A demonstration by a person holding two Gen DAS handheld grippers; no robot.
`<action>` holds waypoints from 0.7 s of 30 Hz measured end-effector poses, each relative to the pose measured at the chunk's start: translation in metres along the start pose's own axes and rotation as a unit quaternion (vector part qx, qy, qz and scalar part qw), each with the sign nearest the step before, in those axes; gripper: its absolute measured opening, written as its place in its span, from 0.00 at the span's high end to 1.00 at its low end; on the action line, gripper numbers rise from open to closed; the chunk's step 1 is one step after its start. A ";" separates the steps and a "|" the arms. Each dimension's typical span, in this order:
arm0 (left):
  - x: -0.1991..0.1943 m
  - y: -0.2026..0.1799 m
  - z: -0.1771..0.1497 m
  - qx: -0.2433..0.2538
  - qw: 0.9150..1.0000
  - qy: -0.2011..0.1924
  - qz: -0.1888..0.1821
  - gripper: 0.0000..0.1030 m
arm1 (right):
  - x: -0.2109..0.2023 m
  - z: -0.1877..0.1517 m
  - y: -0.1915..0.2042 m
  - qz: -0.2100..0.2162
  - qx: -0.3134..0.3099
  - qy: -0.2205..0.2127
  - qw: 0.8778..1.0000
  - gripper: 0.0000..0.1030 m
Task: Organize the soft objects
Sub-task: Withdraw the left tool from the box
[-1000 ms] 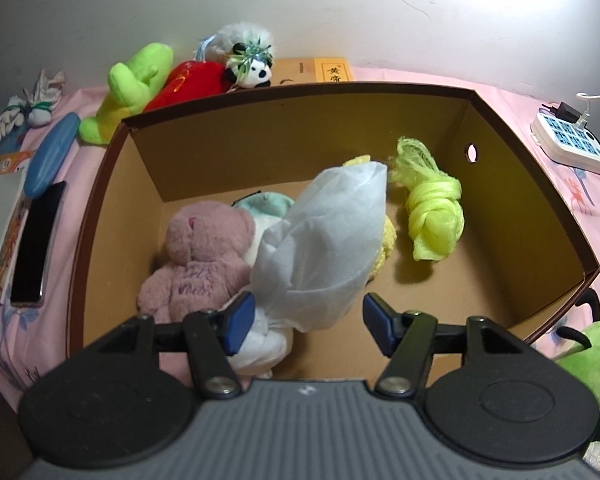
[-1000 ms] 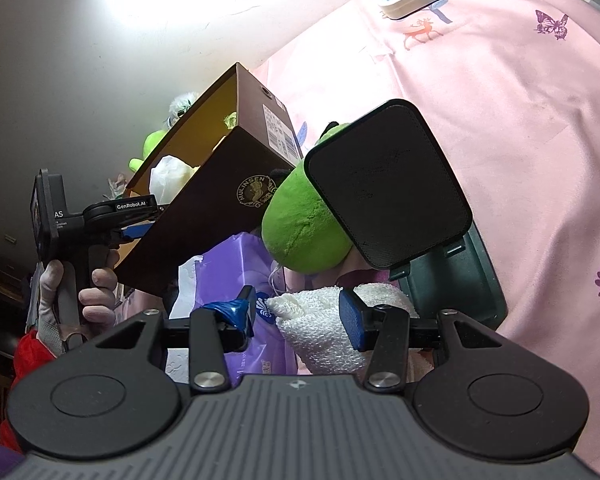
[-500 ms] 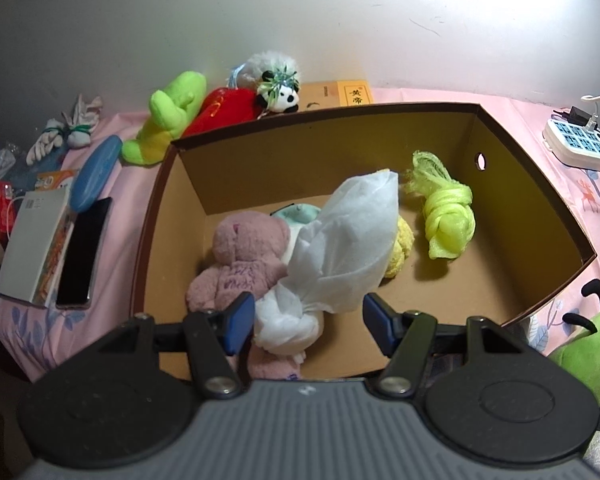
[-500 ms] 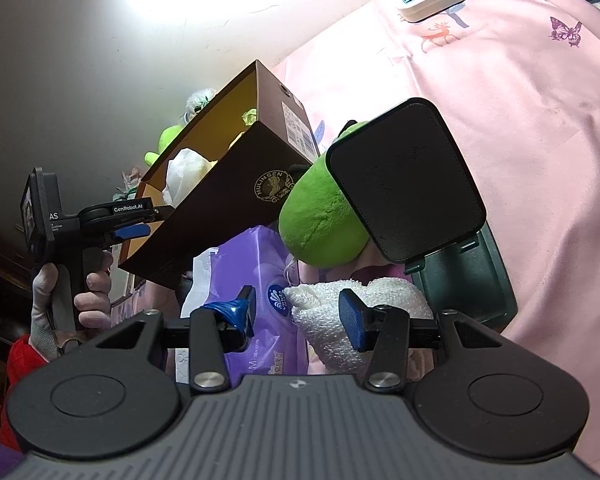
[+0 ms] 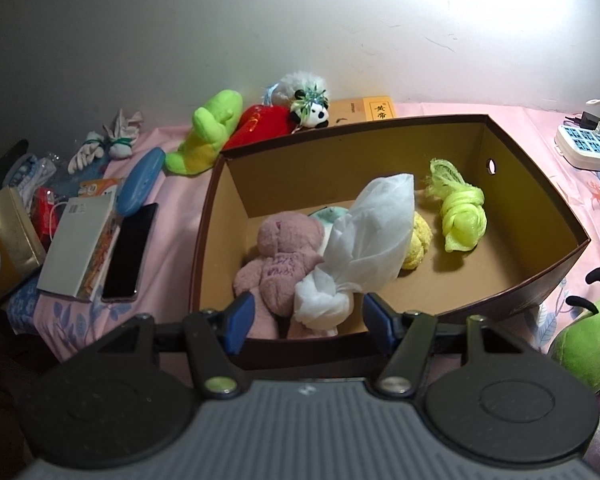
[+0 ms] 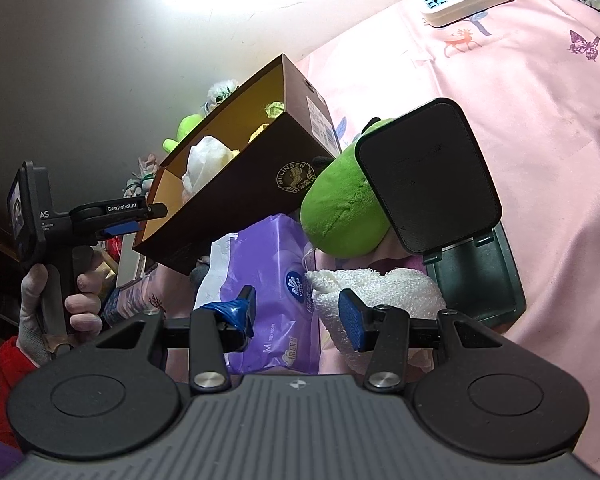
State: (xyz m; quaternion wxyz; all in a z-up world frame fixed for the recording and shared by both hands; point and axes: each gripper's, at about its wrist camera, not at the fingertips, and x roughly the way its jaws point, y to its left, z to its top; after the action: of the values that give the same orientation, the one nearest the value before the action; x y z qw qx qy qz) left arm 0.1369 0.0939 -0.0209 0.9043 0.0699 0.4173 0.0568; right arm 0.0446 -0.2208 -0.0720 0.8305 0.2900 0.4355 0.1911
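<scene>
A brown cardboard box (image 5: 540,184) sits on the pink bedspread. Inside lie a pink teddy bear (image 5: 280,256), a knotted white bag (image 5: 364,240), a yellow plush (image 5: 418,240) and a yellow-green knotted cloth (image 5: 460,212). My left gripper (image 5: 306,322) is open and empty, just above the box's near wall. My right gripper (image 6: 296,316) is open, low over a purple tissue pack (image 6: 276,280), with a white towel (image 6: 380,284) by its right finger. A green plush (image 6: 340,216) lies under a black pad (image 6: 428,172). The box (image 6: 236,200) also shows in the right wrist view.
Behind the box lie a green plush (image 5: 208,136), a red plush (image 5: 260,124) and a panda toy (image 5: 312,108). Left of it are a phone (image 5: 130,252), a book (image 5: 78,248) and a blue case (image 5: 140,184). A power strip (image 5: 588,148) sits far right.
My left gripper has pulled back and up from inside the box, leaving the white bag lying in it. My right gripper has opened a little wider by the towel.
</scene>
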 end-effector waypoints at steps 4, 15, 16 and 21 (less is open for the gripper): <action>-0.012 0.004 -0.007 -0.005 1.000 0.001 0.011 0.37 | 0.000 -0.002 0.002 0.005 -0.007 0.007 1.000 0.70; -0.042 0.005 -0.029 -0.019 0.999 0.018 0.038 0.37 | -0.007 -0.007 0.002 0.017 -0.026 0.024 0.999 0.70; -0.045 0.005 -0.032 -0.021 0.999 0.019 0.040 0.37 | -0.009 -0.008 0.001 0.018 -0.026 0.025 0.999 0.70; -0.056 0.002 -0.046 -0.026 0.998 0.027 0.044 0.37 | -0.014 -0.010 -0.002 0.025 -0.032 0.034 0.999 0.70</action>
State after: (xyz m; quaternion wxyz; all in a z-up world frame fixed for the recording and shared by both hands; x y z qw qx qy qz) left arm 0.0661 0.0902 -0.0084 0.8910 0.0630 0.4363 0.1087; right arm 0.0290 -0.2272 -0.0689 0.8190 0.2673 0.4499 0.2351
